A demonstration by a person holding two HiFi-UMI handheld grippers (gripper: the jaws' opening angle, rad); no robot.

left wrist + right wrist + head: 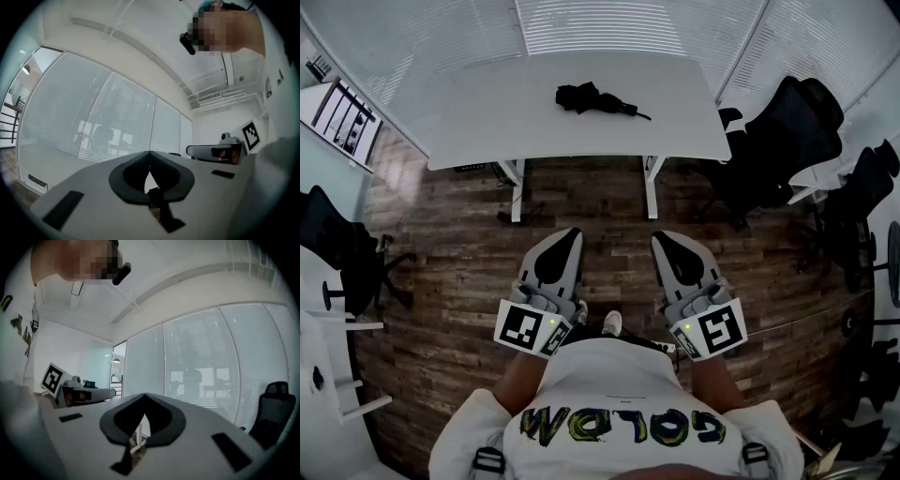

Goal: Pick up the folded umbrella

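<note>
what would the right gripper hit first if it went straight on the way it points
Probably the near edge of the white table, by its right-hand leg, before the folded umbrella. The right gripper is shut and level, but its height against the tabletop is unclear.

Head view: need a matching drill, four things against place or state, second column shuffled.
Things:
1. folded umbrella
2. left gripper
3. black office chair
4. white table

Place or state:
a. on the floor beside the table's right end
b. jaws together, nothing between them
c. lying on the tabletop
d. carries the umbrella on its top

Pairs: 1-c, 2-b, 3-a, 4-d
</note>
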